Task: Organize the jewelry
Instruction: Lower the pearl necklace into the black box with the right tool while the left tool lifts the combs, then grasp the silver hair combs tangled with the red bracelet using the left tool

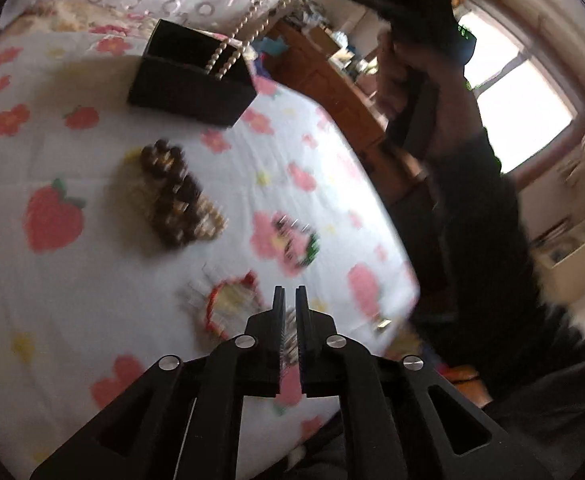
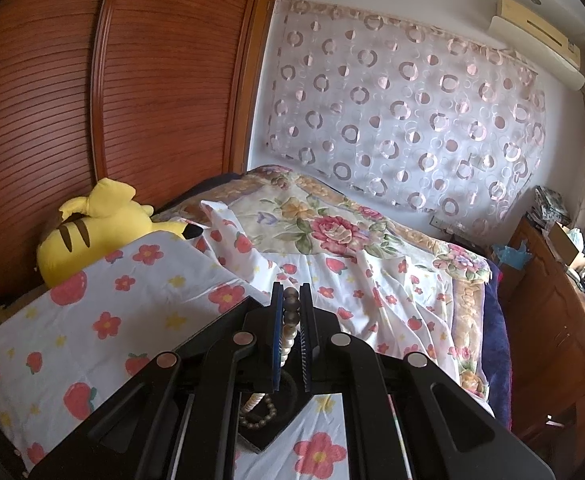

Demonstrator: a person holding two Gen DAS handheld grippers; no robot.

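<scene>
The right gripper (image 2: 291, 320), clamping the limp pearl necklace (image 1: 228, 54) mid-strand, is dangling it over the upper-left black box (image 1: 190, 80); the left gripper (image 1: 289, 312) is closed, empty.

A pearl necklace (image 1: 228, 54) hangs taut into an open black box (image 1: 190, 84).

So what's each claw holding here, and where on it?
Right claw pinches the white pearl bead necklace by its upper strand; left claw holds nothing.
</scene>
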